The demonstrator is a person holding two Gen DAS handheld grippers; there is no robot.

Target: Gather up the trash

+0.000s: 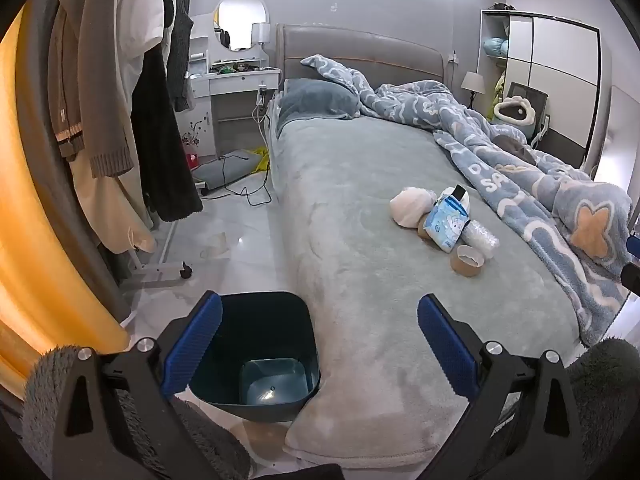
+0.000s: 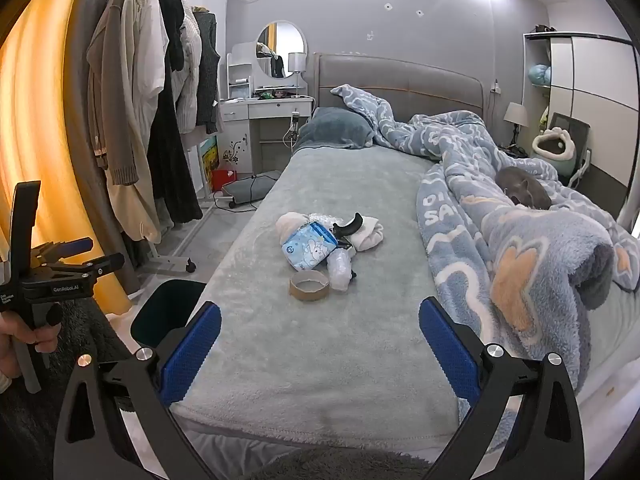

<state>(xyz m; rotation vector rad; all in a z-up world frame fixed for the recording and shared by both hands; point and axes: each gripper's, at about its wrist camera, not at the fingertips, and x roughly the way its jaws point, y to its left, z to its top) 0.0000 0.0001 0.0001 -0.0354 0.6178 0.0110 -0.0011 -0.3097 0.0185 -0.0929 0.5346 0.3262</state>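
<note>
Left tongs: released — nothing between them
Right tongs: released, empty
Trash pile: mid-bed
Bin: on floor — beside the bed's foot

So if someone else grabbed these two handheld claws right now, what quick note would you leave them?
Left gripper: open, empty, above the bin.
Right gripper: open, empty, over the foot of the bed.
Trash sits in one pile mid-bed: blue tissue pack, cardboard tape ring, bubble wrap roll, white crumpled bundles, a black curved piece.
Dark bin stands on the floor against the bed's left side and looks empty.
Done: nothing collected yet.
Left: move every piece into the bin.
</note>
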